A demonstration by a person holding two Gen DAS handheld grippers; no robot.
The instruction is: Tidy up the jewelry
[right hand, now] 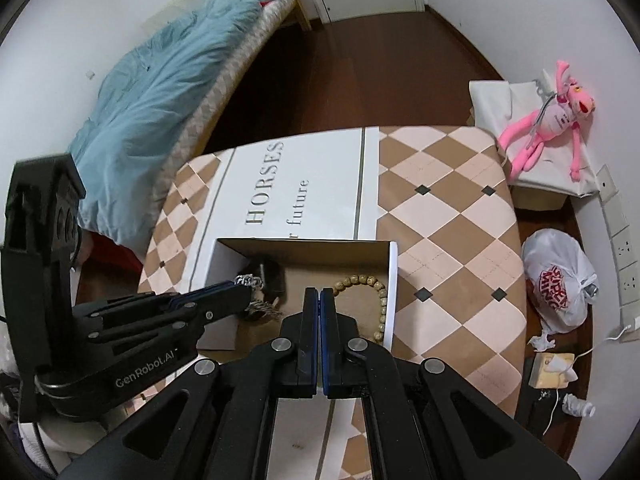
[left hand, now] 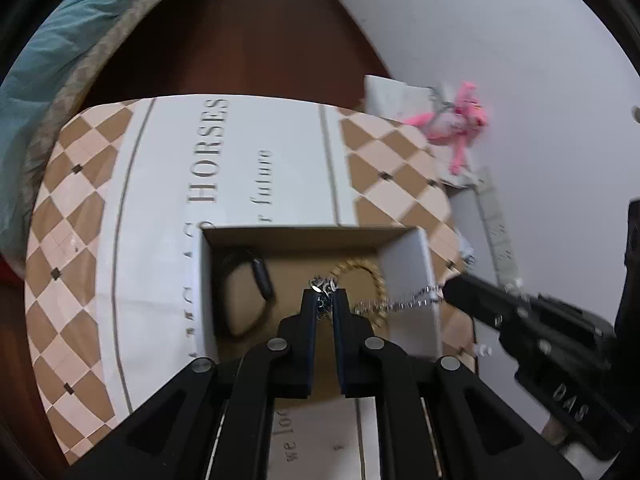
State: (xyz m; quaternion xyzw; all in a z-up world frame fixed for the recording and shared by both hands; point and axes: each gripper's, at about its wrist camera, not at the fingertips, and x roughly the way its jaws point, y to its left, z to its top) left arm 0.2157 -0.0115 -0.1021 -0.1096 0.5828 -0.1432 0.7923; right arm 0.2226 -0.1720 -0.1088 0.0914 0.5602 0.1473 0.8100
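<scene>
An open cardboard box (left hand: pixel 408 268) (right hand: pixel 390 280) sits on a checkered cloth. Inside lie a black band (left hand: pixel 244 292) (right hand: pixel 270 276) and a beaded bracelet (left hand: pixel 374 276) (right hand: pixel 380 300). My left gripper (left hand: pixel 325 296) (right hand: pixel 240 286) is shut on one end of a silver chain (left hand: pixel 396 302) over the box. The chain runs right to my right gripper (left hand: pixel 448 292), whose tip touches its other end. In the right wrist view my right gripper (right hand: pixel 319 294) is shut with its fingers pressed together over the box; no chain shows between them there.
The checkered cloth (right hand: pixel 448 216) with "HORSES" lettering covers the table. A pink plush toy (right hand: pixel 548 124) lies on a white cover at the back right. A white plastic bag (right hand: pixel 560 284) and litter sit on the floor at right. A bed with blue bedding (right hand: pixel 160 112) stands left.
</scene>
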